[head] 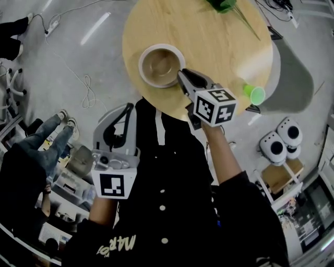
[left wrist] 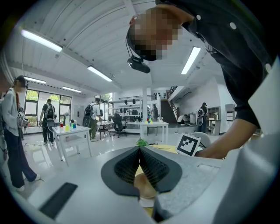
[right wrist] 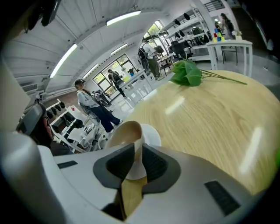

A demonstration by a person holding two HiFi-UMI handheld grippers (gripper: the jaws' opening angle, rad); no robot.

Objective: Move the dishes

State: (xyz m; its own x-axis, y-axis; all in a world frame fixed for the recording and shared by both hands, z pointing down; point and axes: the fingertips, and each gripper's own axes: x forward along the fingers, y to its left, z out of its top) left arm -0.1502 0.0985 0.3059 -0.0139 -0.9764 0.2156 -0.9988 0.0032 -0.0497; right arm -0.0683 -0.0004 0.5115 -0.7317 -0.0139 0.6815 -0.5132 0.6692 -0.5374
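A tan bowl [head: 159, 63] sits on a white plate [head: 144, 74] near the front edge of the round wooden table [head: 209, 41]. My right gripper [head: 181, 73] reaches in from the right, shut on the bowl's near rim. In the right gripper view the bowl [right wrist: 124, 131] tilts up between the dark pads of the right gripper [right wrist: 134, 153], with the plate [right wrist: 151, 133] beside it. My left gripper [head: 129, 107] hangs off the table by my body, shut on nothing. In its own view the left gripper [left wrist: 140, 151] has its tips touching.
A green cup [head: 256, 94] stands at the table's right edge. A leafy green stem [head: 225, 5] lies at the far side, also in the right gripper view [right wrist: 186, 72]. White round devices [head: 279, 143] sit on the floor at right. Cables [head: 86, 88] and a person's legs [head: 49, 138] are at left.
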